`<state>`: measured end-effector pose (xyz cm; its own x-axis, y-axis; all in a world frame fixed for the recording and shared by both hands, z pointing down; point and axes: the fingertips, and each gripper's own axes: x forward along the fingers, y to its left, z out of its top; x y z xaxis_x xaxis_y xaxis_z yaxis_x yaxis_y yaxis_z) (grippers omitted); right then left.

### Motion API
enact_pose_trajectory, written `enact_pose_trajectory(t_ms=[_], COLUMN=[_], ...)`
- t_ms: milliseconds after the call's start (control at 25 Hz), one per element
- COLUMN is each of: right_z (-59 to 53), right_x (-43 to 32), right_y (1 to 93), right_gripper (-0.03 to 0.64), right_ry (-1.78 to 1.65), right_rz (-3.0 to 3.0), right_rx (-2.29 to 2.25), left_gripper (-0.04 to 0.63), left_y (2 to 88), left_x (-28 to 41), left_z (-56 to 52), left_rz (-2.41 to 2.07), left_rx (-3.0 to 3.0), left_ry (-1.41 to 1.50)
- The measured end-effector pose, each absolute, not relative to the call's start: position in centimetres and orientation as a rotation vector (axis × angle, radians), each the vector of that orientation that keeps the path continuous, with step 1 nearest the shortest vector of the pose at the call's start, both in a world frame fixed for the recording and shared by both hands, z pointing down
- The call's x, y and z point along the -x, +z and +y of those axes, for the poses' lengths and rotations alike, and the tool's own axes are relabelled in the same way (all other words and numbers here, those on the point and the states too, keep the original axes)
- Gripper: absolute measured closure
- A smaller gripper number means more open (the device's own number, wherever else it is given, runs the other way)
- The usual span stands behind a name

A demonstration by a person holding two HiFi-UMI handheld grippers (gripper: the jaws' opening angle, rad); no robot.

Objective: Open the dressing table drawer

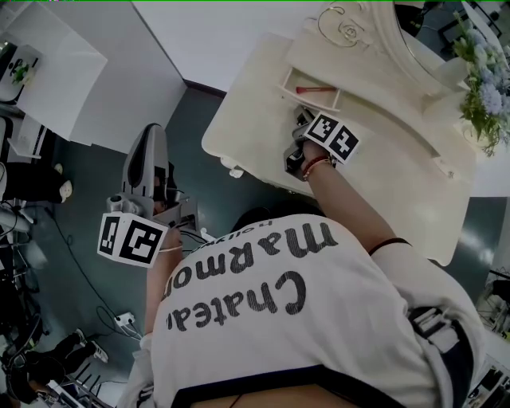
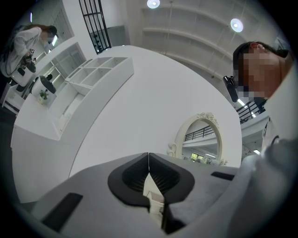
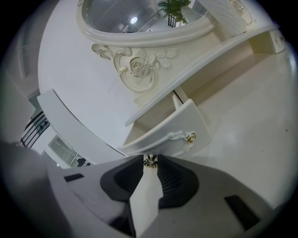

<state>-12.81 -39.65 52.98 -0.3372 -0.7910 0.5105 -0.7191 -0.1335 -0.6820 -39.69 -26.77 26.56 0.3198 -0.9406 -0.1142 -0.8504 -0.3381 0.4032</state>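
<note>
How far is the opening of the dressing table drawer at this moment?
Done: the drawer stands pulled out of the dressing table, its inside showing. In hand: the right gripper has its jaws closed on the handle. Left: perhaps a last pull, then letting go. The left gripper, jaws shut and empty, takes no part.

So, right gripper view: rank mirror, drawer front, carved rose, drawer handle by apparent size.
1. mirror, though cropped
2. drawer front, nearer the camera
3. carved rose
4. drawer handle
</note>
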Motion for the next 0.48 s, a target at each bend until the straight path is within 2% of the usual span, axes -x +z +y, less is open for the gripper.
enact_pose_trajectory(t_ms=[480], right_z=[-39.18], right_x=[13.03], right_y=[52.96], right_gripper=[0.509], right_ry=[-1.508], right_rz=[1.994], right_rx=[1.767], left_gripper=[0.572], left_y=[25.98], left_x=[39.99], left_z=[-26.68], left_rz=[-1.616], left_rx=[-2.334], left_ry=[-0.507])
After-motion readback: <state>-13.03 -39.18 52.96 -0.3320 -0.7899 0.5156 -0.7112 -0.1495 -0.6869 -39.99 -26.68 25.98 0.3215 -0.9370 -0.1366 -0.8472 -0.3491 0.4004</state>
